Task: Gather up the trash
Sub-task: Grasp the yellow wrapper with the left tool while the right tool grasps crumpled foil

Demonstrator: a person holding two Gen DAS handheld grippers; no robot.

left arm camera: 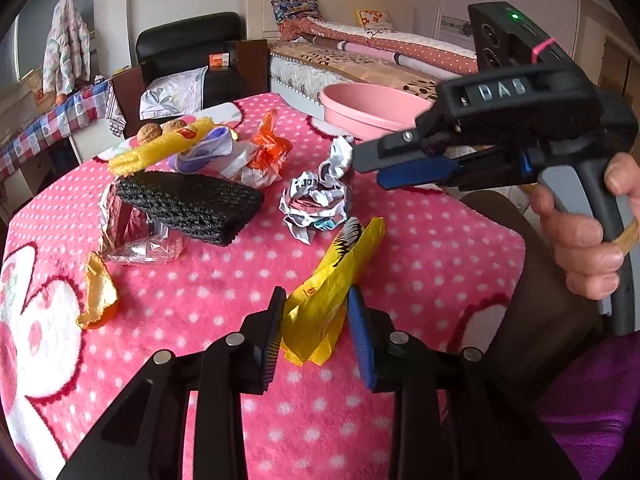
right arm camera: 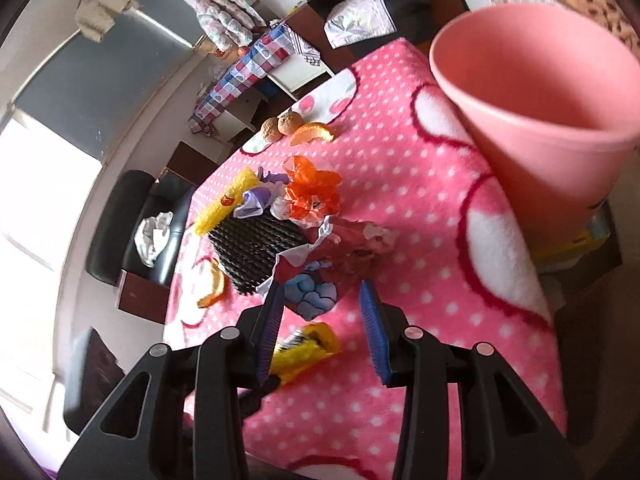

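Trash lies scattered on a table with a pink dotted cloth (left arm camera: 420, 264). My left gripper (left arm camera: 316, 328) has its jaws around the near end of a yellow wrapper (left arm camera: 332, 280), close on it. A crumpled printed paper (left arm camera: 320, 196) lies beyond. My right gripper (left arm camera: 368, 160) hovers just above that paper; in the right wrist view (right arm camera: 324, 320) it is open, with the crumpled paper (right arm camera: 320, 264) ahead of its tips and the yellow wrapper (right arm camera: 304, 352) below. A pink basin (right arm camera: 540, 100) stands at the far right of the table.
A black foam net (left arm camera: 188, 204), yellow foam net (left arm camera: 160, 148), orange plastic wrap (left arm camera: 272, 144), clear foil wrapper (left arm camera: 136, 236), orange peel (left arm camera: 96, 296) and two walnuts (left arm camera: 160, 130) lie on the table. A black chair (left arm camera: 192, 56) and a bed (left arm camera: 360, 52) stand behind.
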